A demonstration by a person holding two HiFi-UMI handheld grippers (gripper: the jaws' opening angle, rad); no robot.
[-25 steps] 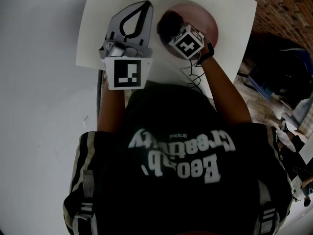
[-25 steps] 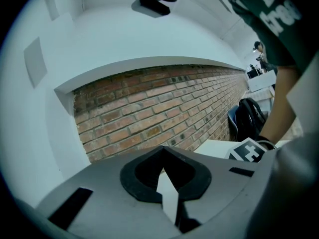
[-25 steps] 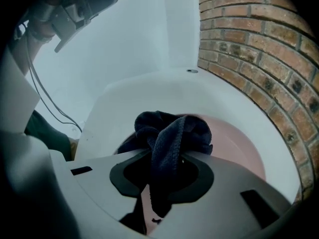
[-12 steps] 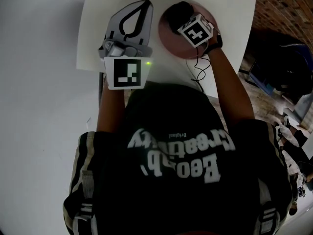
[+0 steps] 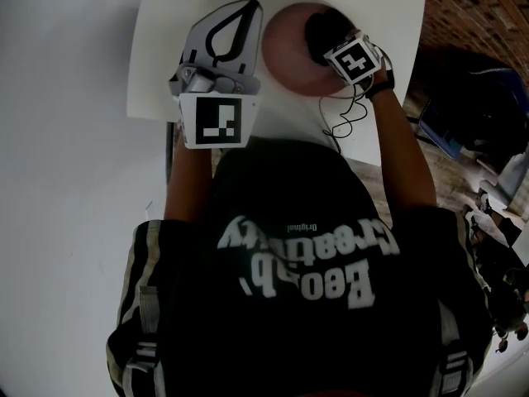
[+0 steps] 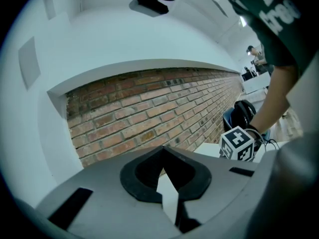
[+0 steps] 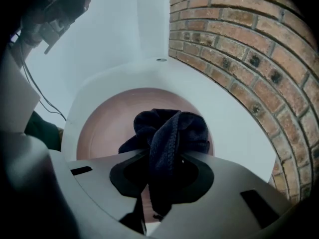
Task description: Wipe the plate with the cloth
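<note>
Brick wall (image 7: 239, 49) runs close behind a white worktop (image 5: 157, 73), and the plate (image 5: 285, 52), a shallow pinkish round, lies flat near the worktop's far edge, towards its right corner. The right gripper (image 7: 162, 178) is clenched on the cloth (image 7: 169, 133), a dark, bunched piece of towelling. A thick fold is pinched between the jaws and the loose bulk spills forward onto the plate's right half. The left gripper (image 5: 246, 7) rests on the worktop just beside the plate's left rim, jaws pressed together at the tips with nothing between them. The cloth looks soft and light, so it should flatten and drag with any stroke. Holding it by a gathered fold, as now, seems right, since a loose corner would probably slip out. The plate appears hard and smooth, likely ceramic or plastic, and may slide on the bare worktop under sideways pressure. It is also near the far edge. If it needs steadying, the left rim is the place, either pressed from the side or pinched at the lip, not the wiped face.
</note>
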